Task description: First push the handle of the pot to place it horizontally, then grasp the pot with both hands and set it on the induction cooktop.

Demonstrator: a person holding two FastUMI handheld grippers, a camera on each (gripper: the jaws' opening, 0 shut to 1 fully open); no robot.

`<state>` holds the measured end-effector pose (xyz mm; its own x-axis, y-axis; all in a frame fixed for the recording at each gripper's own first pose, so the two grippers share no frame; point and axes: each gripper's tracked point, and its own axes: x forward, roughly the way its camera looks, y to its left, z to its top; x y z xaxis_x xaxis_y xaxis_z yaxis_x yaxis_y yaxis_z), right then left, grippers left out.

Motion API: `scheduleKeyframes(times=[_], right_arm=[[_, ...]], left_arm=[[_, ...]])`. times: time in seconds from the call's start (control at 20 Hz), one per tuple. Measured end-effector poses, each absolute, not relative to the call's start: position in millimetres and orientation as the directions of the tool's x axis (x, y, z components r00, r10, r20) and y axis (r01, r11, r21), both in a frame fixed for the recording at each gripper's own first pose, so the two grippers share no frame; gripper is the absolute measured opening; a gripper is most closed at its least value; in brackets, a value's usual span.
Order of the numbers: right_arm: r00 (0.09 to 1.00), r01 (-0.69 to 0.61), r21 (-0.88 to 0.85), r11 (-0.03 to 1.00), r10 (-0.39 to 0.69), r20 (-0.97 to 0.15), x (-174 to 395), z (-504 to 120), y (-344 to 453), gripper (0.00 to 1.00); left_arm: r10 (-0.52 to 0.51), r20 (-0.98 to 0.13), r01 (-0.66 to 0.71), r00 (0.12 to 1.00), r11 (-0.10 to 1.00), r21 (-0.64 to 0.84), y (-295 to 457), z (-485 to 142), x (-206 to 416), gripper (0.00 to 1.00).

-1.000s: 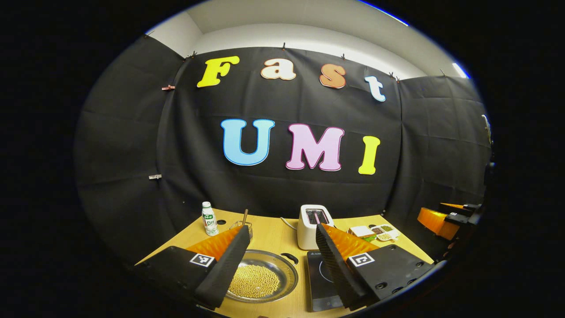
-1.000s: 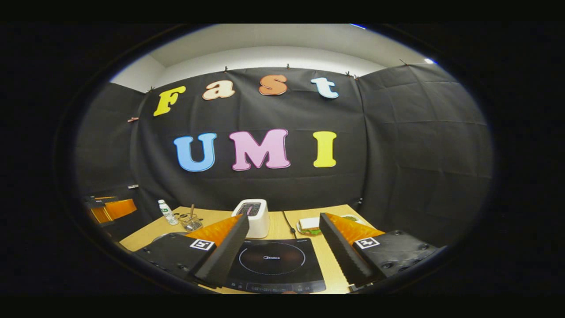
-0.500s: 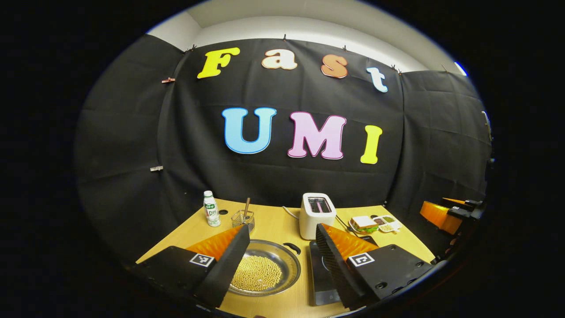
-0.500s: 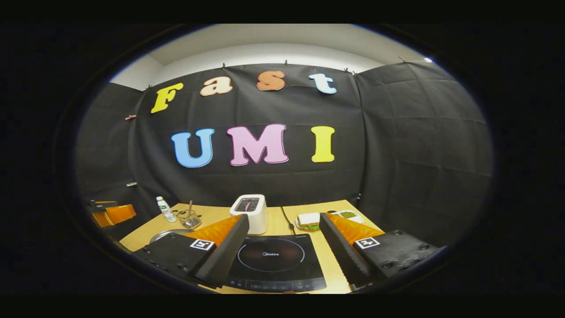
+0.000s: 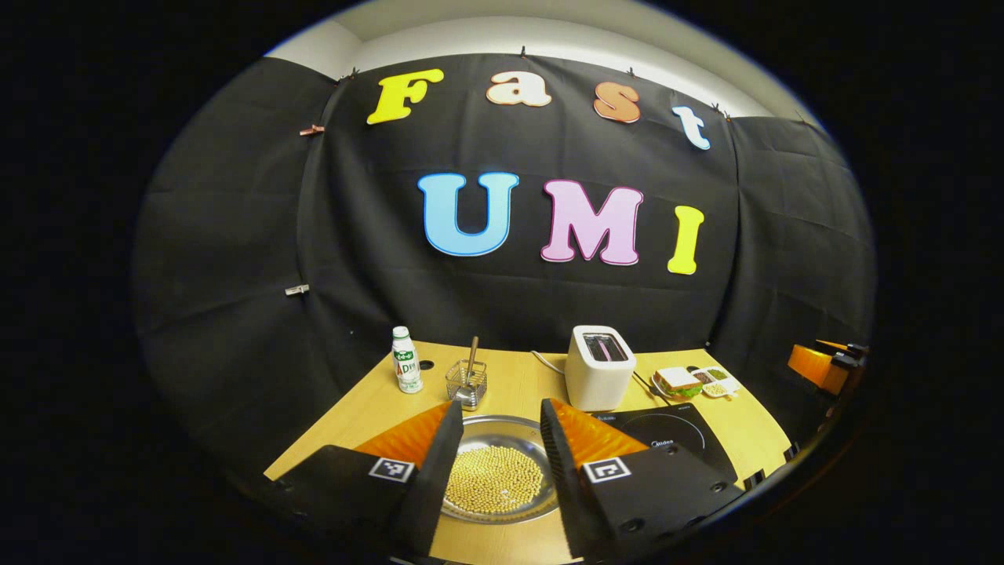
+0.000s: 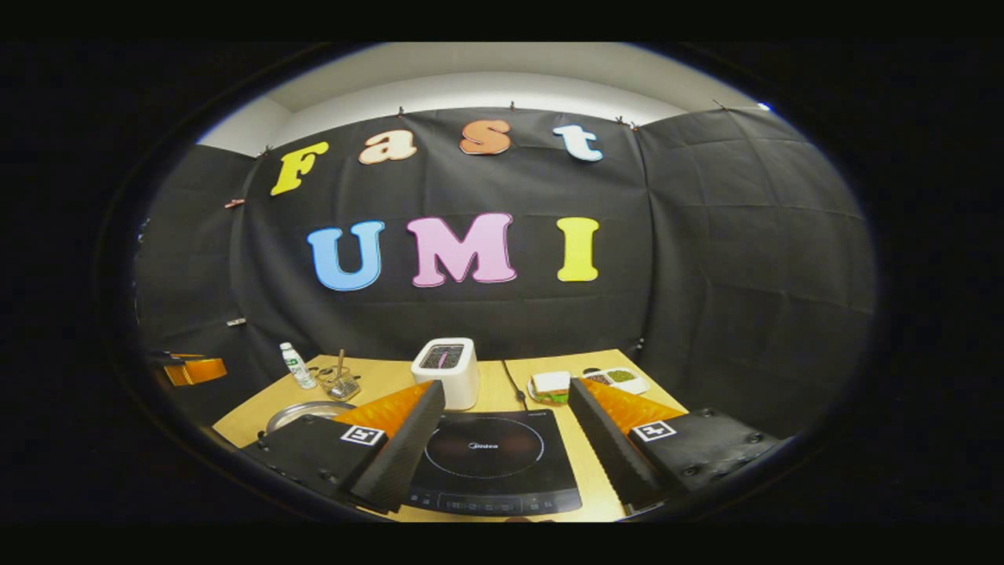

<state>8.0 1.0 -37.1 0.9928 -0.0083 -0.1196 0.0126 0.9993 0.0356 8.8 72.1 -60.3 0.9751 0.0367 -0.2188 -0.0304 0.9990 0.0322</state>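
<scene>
The pot (image 5: 496, 477) is a shallow steel pan of yellow beans on the wooden table, lying between and beyond the fingertips of my left gripper (image 5: 496, 410). That gripper is open with a narrow gap and holds nothing. Its right finger hides the pot's handle. The black induction cooktop (image 5: 673, 436) lies just right of the pot. In the right gripper view, my right gripper (image 6: 506, 388) stands wide open above the cooktop (image 6: 486, 463), holding nothing. The pot's rim (image 6: 302, 411) peeks out at its left.
A white toaster (image 5: 598, 365) stands behind the cooktop, its cable (image 6: 514, 392) trailing beside it. A small bottle (image 5: 405, 359) and a wire basket (image 5: 467, 383) sit at the back left. A sandwich (image 6: 549, 386) and a divided dish (image 6: 618, 378) are at the back right.
My left gripper has swung over so the pot now sits centred between its fingers, and its fingers have closed in somewhat. The right gripper has only drifted slightly over the cooktop.
</scene>
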Motion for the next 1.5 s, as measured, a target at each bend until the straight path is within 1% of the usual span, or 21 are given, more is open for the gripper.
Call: scheduleKeyframes(times=[0.05, 0.1, 0.15, 0.2, 0.25, 0.3, 0.35, 0.4, 0.45, 0.5, 0.6, 0.65, 0.9, 1.15, 1.3, 1.5], right_arm=[[0.992, 0.012, 0.032, 0.999, -0.008, -0.123, 8.1, -37.9, 1.2, 0.98], [0.992, 0.009, 0.03, 1.0, -0.005, -0.126, 7.8, -38.6, 2.7, 0.98], [0.992, 0.005, 0.028, 1.0, -0.002, -0.129, 8.5, -38.8, 5.0, 0.98], [0.992, -0.002, 0.022, 1.0, 0.005, -0.129, 7.8, -39.3, 7.0, 0.98], [0.992, -0.001, 0.011, 1.0, 0.002, -0.124, 9.4, -37.9, 6.3, 0.98], [0.993, 0.008, 0.004, 1.0, -0.007, -0.119, 10.8, -35.5, 3.6, 0.98], [0.993, 0.012, 0.006, 1.0, -0.011, -0.118, 10.9, -35.6, 1.6, 0.99], [0.993, 0.015, 0.012, 1.0, -0.013, -0.12, 12.5, -35.4, 2.1, 0.98], [0.992, 0.02, 0.014, 1.0, -0.018, -0.124, 12.4, -37.2, 0.9, 0.98], [0.991, 0.025, 0.014, 1.0, -0.023, -0.128, 13.9, -38.2, -0.2, 0.98], [0.991, 0.029, 0.013, 0.999, -0.027, -0.132, 14.4, -39.0, -0.6, 0.98], [0.992, 0.029, 0.017, 0.999, -0.026, -0.127, 14.2, -37.5, 0.8, 0.98], [0.992, 0.017, 0.013, 1.0, -0.015, -0.128, 13.8, -40.9, 8.3, 0.98], [0.991, -0.004, 0.011, 1.0, 0.006, -0.134, 11.8, -44.1, 19.5, 0.98], [0.989, -0.008, 0.01, 1.0, 0.009, -0.15, 9.2, -50.9, 23.7, 0.98], [0.985, -0.003, 0.006, 1.0, 0.004, -0.173, 2.5, -60.0, 24.4, 0.98]], left_arm=[[0.018, -0.245, -0.014, 0.969, 1.0, 0.017, 74.3, -68.2, 9.3, 0.55], [0.002, -0.271, -0.003, 0.962, 1.0, -0.003, 76.4, -77.4, 8.9, 0.51], [-0.02, -0.298, 0.011, 0.954, 0.999, -0.033, 78.3, -87.6, 8.8, 0.43], [-0.035, -0.319, 0.017, 0.947, 0.998, -0.06, 80.0, -94.8, 7.0, 0.4], [-0.045, -0.337, 0.019, 0.941, 0.997, -0.08, 83.5, -102.9, 5.9, 0.3], [-0.051, -0.354, 0.021, 0.934, 0.996, -0.089, 86.0, -109.6, 2.9, 0.31], [-0.052, -0.368, 0.021, 0.928, 0.996, -0.088, 89.1, -116.7, 1.1, 0.2], [-0.052, -0.384, 0.021, 0.922, 0.996, -0.083, 92.3, -124.6, -1.2, 0.18], [-0.055, -0.399, 0.027, 0.915, 0.997, -0.076, 94.6, -131.7, -2.9, 0.2], [-0.059, -0.418, 0.033, 0.907, 0.997, -0.068, 96.0, -140.3, -5.2, 0.12], [-0.051, -0.467, 0.023, 0.883, 0.998, -0.066, 102.8, -157.9, -10.0, 0.09], [-0.051, -0.487, 0.018, 0.872, 0.997, -0.074, 105.6, -164.8, -14.4, 0.05], [-0.058, -0.535, -0.002, 0.843, 0.994, -0.11, 112.1, -193.8, -27.0, 0.05], [-0.09, -0.57, -0.035, 0.817, 0.978, -0.204, 126.7, -224.2, -32.9, 0.05], [-0.101, -0.611, -0.021, 0.785, 0.982, -0.188, 136.9, -247.7, -39.0, 0.05], [-0.136, -0.666, 0.04, 0.733, 0.987, -0.157, 140.1, -274.2, -45.2, 0.05]])
